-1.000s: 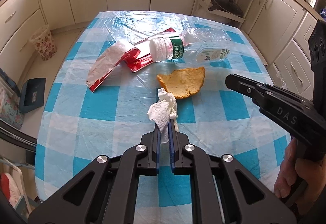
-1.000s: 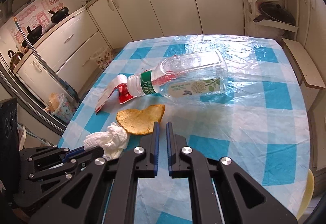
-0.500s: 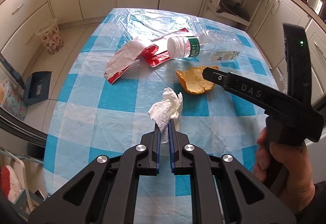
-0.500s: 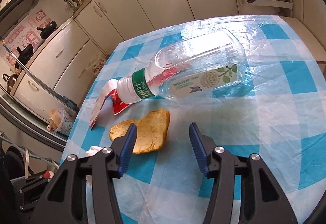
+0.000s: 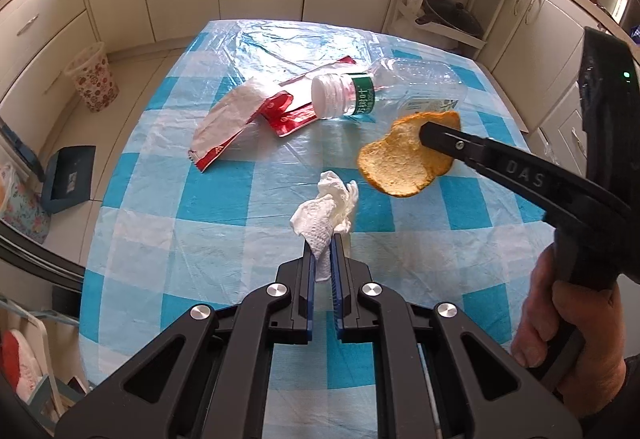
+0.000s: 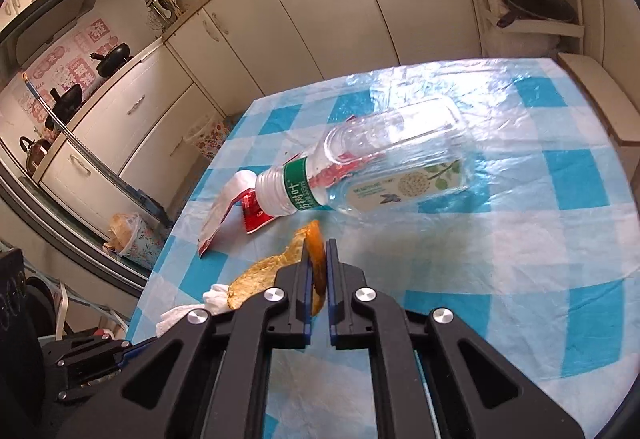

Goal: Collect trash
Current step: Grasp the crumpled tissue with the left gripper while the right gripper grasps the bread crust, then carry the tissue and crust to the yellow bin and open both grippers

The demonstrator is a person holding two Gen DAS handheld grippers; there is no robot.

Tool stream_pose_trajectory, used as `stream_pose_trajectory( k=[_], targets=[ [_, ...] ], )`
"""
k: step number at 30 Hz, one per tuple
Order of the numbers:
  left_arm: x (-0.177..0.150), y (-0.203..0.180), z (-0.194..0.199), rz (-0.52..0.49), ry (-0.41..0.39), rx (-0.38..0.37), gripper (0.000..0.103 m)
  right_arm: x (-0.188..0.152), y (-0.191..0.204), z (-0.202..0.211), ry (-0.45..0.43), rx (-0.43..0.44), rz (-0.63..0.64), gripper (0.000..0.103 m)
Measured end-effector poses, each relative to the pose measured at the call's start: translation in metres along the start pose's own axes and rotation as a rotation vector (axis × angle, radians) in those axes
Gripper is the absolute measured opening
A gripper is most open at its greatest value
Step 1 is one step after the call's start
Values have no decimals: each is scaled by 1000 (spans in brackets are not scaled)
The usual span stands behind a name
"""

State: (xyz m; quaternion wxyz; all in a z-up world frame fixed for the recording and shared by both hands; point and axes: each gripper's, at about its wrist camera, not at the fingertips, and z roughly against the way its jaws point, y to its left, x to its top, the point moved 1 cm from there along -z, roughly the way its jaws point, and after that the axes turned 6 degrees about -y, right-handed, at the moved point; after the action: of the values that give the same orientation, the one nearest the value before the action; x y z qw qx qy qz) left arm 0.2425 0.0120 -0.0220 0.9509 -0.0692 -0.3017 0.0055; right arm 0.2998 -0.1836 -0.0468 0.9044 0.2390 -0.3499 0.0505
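The checked tabletop [image 5: 208, 199] carried a clear plastic bottle [image 6: 384, 163] on its side toward the far edge, with a red-and-white wrapper [image 5: 240, 119] by its cap on the left. My right claw [image 6: 319, 259] was clamped on the orange peel [image 5: 404, 159], held clear of the tabletop. My left claw [image 5: 323, 255] pinched a crumpled tissue [image 5: 326, 215] near the near edge.

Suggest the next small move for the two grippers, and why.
Probably carry both loads to the floral waste basket on the floor left of the table. The left gripper is shut on the crumpled tissue, the right gripper on the orange peel, so neither can take the bottle or wrapper.
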Motion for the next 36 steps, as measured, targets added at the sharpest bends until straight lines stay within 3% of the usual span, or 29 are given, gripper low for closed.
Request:
stream_pose_trajectory(
  k=[8,14,18,24,26,29,36],
  targets=[
    [-2,-67,11,-77,-37,-119,7,-4,-48,97,-96,-184,96,7],
    [-12,-147,17,-153,-40,-262,7,-25,-120,174,-153,-386,66,7],
    [-23,-197,15,-199,-13,-334,7,-43,-172,204,-138,-526,25,7],
    [-40,-269,4,-236,37,-393,7,-64,-226,204,-39,-560,-71,7],
    [-47,-291,-1,-254,52,-402,7,-67,-231,202,-20,-560,-88,11],
    [-54,-318,-18,-258,84,-406,7,-63,-237,214,-58,-559,-127,33],
    [-69,-364,-51,-284,163,-404,8,-44,-232,242,-179,-494,-193,43]
  ],
)
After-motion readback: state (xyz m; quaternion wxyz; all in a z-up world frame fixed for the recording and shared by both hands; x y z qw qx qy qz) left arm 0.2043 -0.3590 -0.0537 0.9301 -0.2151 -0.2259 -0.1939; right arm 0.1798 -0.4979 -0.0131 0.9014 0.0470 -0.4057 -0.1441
